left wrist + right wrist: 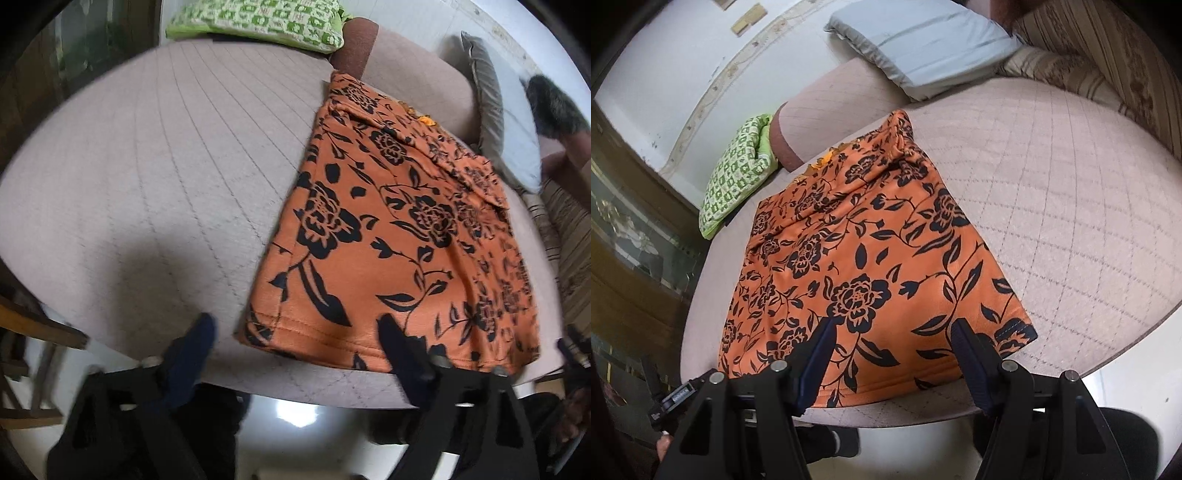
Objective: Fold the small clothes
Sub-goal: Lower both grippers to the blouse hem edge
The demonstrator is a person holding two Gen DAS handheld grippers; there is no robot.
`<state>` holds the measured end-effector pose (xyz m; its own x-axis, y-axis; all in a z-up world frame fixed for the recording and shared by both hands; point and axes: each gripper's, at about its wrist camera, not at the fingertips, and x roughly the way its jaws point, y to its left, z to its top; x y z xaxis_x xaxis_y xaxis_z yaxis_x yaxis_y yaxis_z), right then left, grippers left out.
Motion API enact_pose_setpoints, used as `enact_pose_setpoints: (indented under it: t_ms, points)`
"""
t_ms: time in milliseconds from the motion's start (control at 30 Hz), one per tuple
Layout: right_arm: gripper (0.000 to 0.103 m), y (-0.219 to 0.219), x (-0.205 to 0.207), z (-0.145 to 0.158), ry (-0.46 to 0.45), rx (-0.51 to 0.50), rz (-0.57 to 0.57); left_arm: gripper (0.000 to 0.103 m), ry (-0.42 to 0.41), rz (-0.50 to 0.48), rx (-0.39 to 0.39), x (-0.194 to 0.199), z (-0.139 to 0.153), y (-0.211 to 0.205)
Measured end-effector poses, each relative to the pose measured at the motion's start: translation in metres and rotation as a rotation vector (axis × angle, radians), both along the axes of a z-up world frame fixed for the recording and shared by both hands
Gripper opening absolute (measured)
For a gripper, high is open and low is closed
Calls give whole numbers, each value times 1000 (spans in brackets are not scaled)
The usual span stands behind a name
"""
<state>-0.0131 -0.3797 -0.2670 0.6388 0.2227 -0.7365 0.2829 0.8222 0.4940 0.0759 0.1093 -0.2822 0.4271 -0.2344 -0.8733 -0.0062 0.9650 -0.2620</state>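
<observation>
Two black two-finger grippers, one in each of my hands, hang at the near edge of a pinkish-beige quilted mattress (147, 177), and neither holds anything. Between them lies the task's thing, an orange garment printed with black roses and leaves (399, 229), spread flat on the mattress with its stitched hem along the near edge and its gathered end pointing away toward the far side. My left gripper (295, 332) stands wide apart; its left finger sits over bare quilting just beside the garment's left hem corner, and its right finger overlaps the hem, though I cannot tell whether it touches the cloth. The left wrist view is blurred. My right gripper (894, 332) is also spread wide, both navy-padded fingers (971, 362) poised over the hem region of the orange garment (871, 254), nothing pinched between them. Beyond the garment, a green-and-white patterned cushion (735, 181) rests at the far left of the mattress, next to a brown bolster end (354, 44). A pale grey pillow (923, 40) lies at the far side, and a striped brown-and-cream fabric (1108, 48) runs along the right. Dark wooden furniture (635, 258) stands off the mattress to the left.
</observation>
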Motion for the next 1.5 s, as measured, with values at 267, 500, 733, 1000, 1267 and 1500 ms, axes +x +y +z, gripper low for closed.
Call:
enact_pose_setpoints:
  t_ms: [267, 500, 733, 1000, 1267, 1500]
  points:
    - [68, -13, -5, -13, 11, 35, -37, 38, -24, 13, -93, -2, -4, 8]
    - [68, -14, -1, -16, 14, 53, -34, 74, -7, 59, -98, -1, -9, 13]
    - [68, -43, -8, -27, 33, 80, -115, 73, -78, 74, -23, -4, 1, 12]
    - [61, -72, 13, -63, 122, 95, -157, 48, -21, 12, 32, 1, -12, -1]
    - [18, -35, 26, -61, 122, -7, 21, 73, -17, 44, 16, 4, -14, 1]
    - [15, -25, 30, -65, 134, -31, 45, 54, -45, -24, 58, 5, -12, -11]
